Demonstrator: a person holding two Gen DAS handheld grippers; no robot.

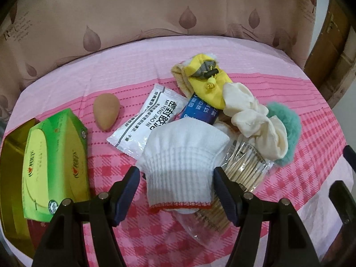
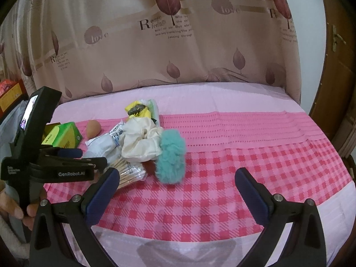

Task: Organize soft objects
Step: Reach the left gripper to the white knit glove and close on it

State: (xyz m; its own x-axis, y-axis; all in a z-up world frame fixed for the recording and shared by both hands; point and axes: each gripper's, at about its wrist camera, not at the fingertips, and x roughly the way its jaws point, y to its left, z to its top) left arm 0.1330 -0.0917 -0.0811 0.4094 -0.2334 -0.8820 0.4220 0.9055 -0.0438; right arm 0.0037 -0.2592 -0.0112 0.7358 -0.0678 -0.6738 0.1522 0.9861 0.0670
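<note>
Soft objects sit heaped at the centre of the left wrist view on the pink checked tabletop point(image 1: 155, 233): a white knit glove point(image 1: 182, 162) in front, a cream scrunchie point(image 1: 255, 120) and a teal fluffy scrunchie point(image 1: 289, 131) to the right, and a yellow pouch point(image 1: 209, 84) behind. The left claw point(image 1: 176, 191) stands apart, its pads flanking the glove's cuff; contact cannot be told. A bag of cotton swabs point(image 1: 244, 169) lies under the glove, a white sachet point(image 1: 146, 120) and beige sponge point(image 1: 105, 113) to the left, and a green tissue box point(image 1: 55, 166) at the left edge. In the right wrist view, the right claw point(image 2: 176, 191) is wide apart over bare cloth at lower centre.
</note>
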